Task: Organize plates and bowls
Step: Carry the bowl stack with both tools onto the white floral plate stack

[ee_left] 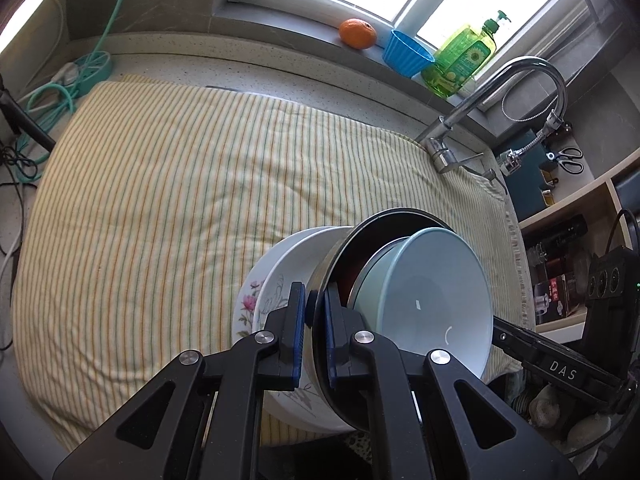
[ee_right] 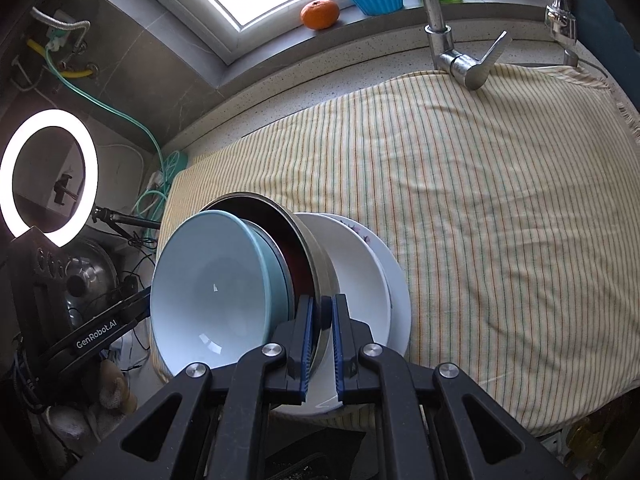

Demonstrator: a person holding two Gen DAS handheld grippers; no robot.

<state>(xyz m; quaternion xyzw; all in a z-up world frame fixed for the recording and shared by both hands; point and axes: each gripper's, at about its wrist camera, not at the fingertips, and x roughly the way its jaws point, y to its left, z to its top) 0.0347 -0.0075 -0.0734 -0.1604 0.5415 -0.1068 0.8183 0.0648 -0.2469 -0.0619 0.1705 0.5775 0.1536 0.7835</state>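
Observation:
A stack of nested dishes stands over the striped cloth (ee_left: 180,200). A pale blue bowl (ee_left: 432,300) sits inside a steel bowl (ee_left: 320,280) with a dark red inside, which rests in a white floral bowl (ee_left: 256,300) and plate. My left gripper (ee_left: 316,312) is shut on the steel bowl's rim. My right gripper (ee_right: 321,320) is shut on the opposite rim of the steel bowl (ee_right: 316,264). The blue bowl (ee_right: 208,292) and white bowl (ee_right: 360,280) with its plate show in the right wrist view too.
A faucet (ee_left: 500,92) stands at the cloth's far right corner. An orange (ee_left: 357,33), a blue cup (ee_left: 406,53) and a green soap bottle (ee_left: 464,56) sit on the windowsill. Cables (ee_left: 52,96) lie at the left. A ring light (ee_right: 48,176) stands left.

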